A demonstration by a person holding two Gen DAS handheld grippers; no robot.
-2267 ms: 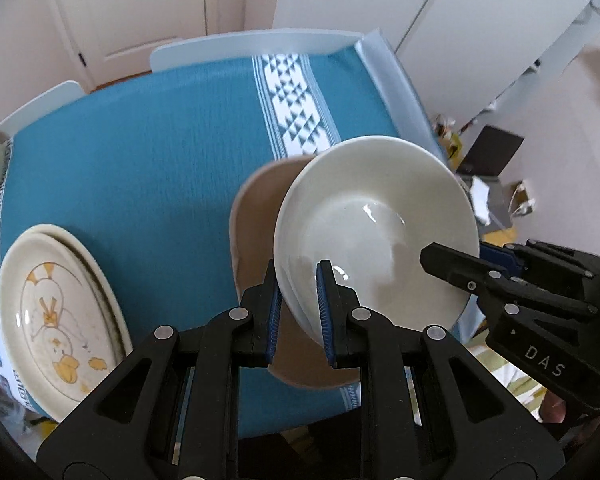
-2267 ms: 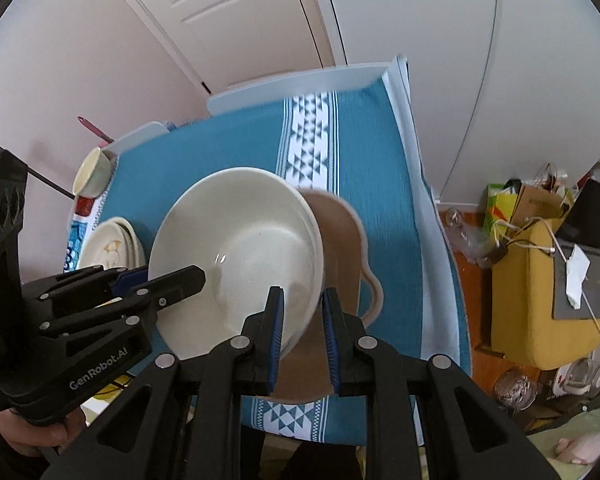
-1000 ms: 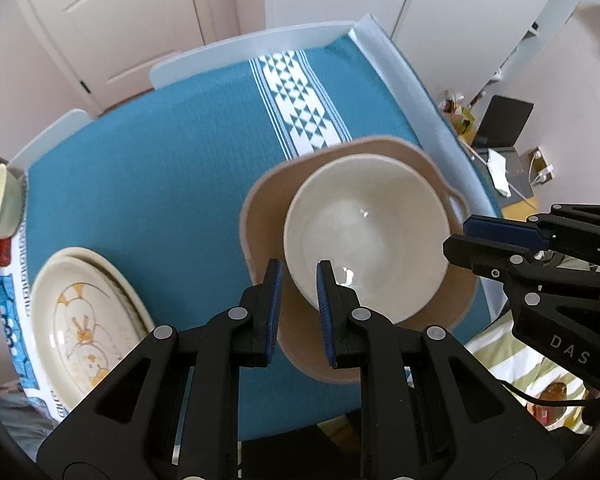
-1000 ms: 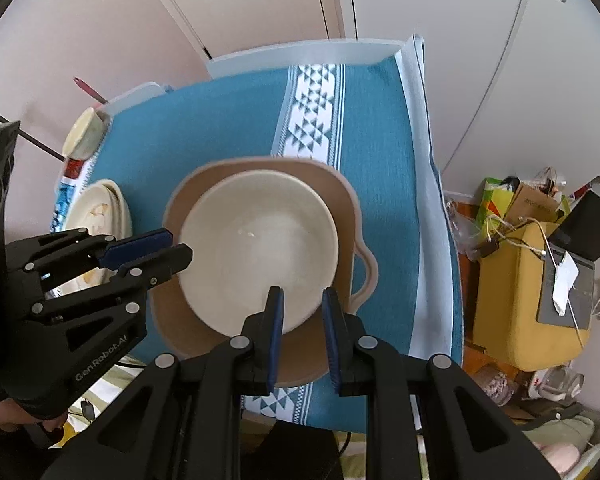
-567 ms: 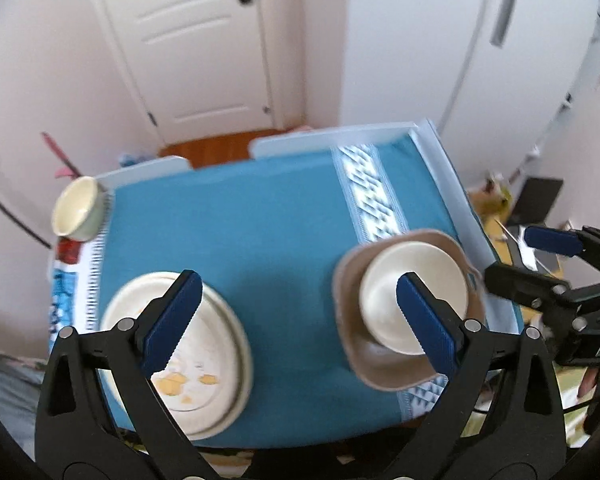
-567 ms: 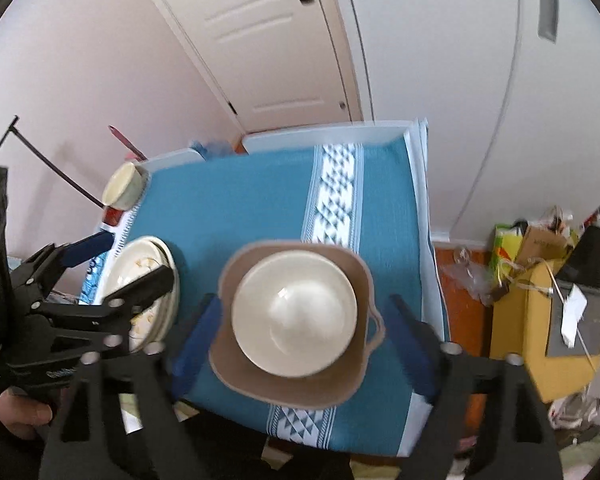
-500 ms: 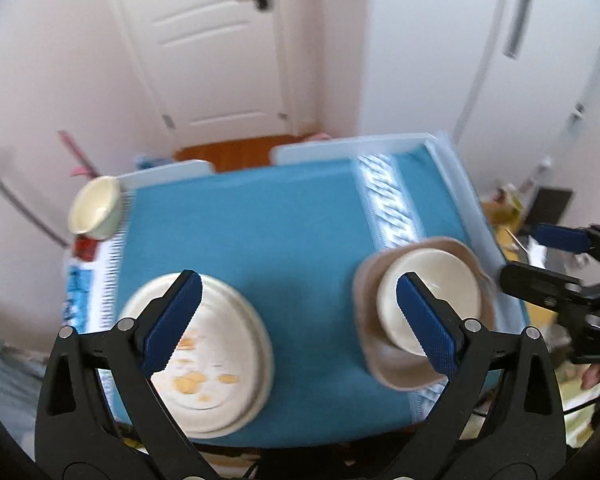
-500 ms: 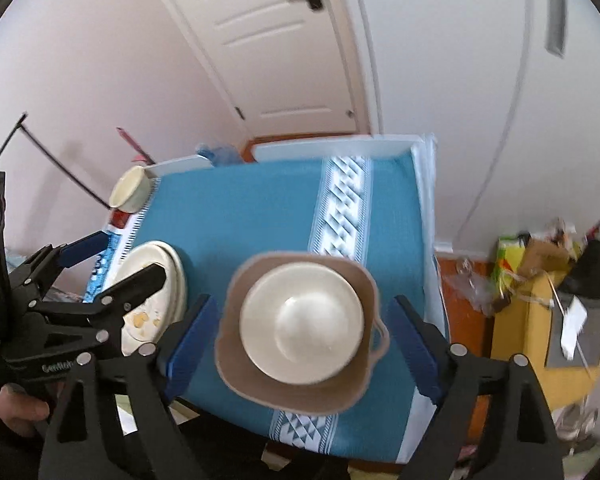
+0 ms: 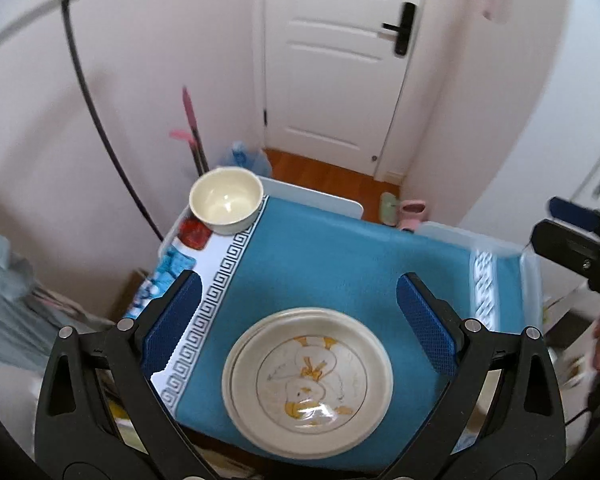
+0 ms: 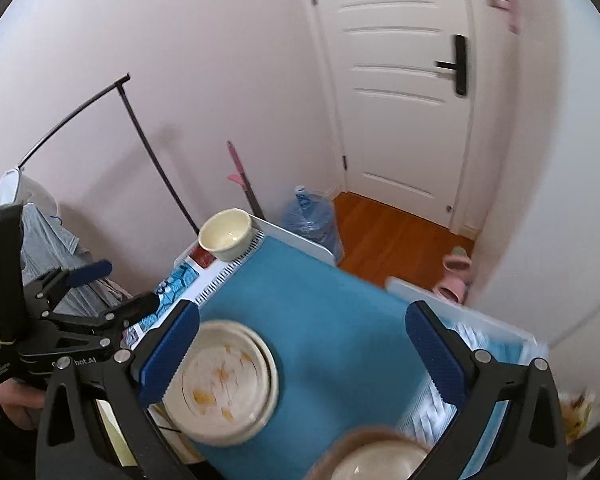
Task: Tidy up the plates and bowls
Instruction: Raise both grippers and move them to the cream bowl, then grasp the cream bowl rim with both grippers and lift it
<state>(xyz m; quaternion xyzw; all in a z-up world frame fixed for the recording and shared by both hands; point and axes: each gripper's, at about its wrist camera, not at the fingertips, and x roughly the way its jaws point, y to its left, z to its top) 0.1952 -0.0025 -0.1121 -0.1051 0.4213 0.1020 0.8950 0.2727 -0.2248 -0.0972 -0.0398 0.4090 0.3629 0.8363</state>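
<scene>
A stack of cream plates with a yellow duck drawing [image 9: 307,380] lies on the blue tablecloth [image 9: 332,256] near the front edge; it also shows in the right wrist view [image 10: 225,384]. A small cream bowl [image 9: 226,201] stands at the far left corner, also in the right wrist view [image 10: 226,234]. A white bowl inside a tan dish [image 10: 374,460] sits at the bottom edge of the right wrist view. My left gripper [image 9: 298,326] is open and empty, high above the plates. My right gripper [image 10: 302,358] is open and empty above the table.
A white door [image 9: 340,60] and wooden floor [image 10: 400,236] lie beyond the table. A water jug [image 10: 312,220], pink slippers [image 10: 454,276] and a black rack pole [image 10: 152,152] stand by the wall. Grey clothes [image 10: 48,236] hang at the left.
Both grippers let go of the white bowl into the tan dish, opened wide, rose, and swung left toward the plate stack and small bowl.
</scene>
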